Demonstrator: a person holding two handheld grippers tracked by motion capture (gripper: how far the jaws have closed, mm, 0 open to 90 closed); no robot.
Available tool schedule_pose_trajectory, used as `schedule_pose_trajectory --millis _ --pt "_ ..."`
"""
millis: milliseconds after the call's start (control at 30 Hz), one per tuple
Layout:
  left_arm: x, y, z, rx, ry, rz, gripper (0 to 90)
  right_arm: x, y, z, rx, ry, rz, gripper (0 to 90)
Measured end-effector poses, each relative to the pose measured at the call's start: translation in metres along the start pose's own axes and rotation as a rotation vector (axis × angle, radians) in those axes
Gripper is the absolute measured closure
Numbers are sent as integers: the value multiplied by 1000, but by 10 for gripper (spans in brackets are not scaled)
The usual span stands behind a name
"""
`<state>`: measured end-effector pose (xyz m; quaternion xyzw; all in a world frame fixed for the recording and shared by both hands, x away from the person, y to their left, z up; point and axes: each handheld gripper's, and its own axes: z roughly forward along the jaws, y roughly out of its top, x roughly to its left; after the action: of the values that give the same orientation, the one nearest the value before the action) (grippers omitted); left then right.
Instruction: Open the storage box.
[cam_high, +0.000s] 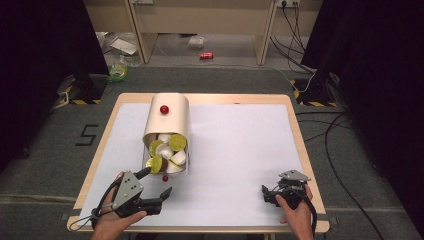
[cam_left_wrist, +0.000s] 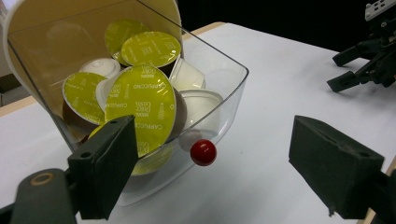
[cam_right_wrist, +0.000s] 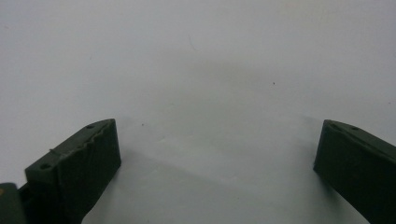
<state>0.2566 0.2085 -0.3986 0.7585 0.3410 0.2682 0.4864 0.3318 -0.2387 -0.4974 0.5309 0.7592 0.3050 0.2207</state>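
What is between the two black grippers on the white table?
Nothing: in the high view, bare white table separates the left gripper from the right gripper.
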Motion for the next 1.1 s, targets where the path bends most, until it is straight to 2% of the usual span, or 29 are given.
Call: schedule_pose_trajectory --millis 233,367,567,1100 --pt "2 2 -1 -3 -9 -23 153 0 0 0 1 1 6 6" --pt "6 3 0 -19 5 -42 162 0 0 0 1 1 6 6" --pt "9 7 -1 -34 21 -45 161 0 0 0 2 0 6 6" --pt "22 15 6 -37 36 -63 159 0 0 0 0 3 2 5"
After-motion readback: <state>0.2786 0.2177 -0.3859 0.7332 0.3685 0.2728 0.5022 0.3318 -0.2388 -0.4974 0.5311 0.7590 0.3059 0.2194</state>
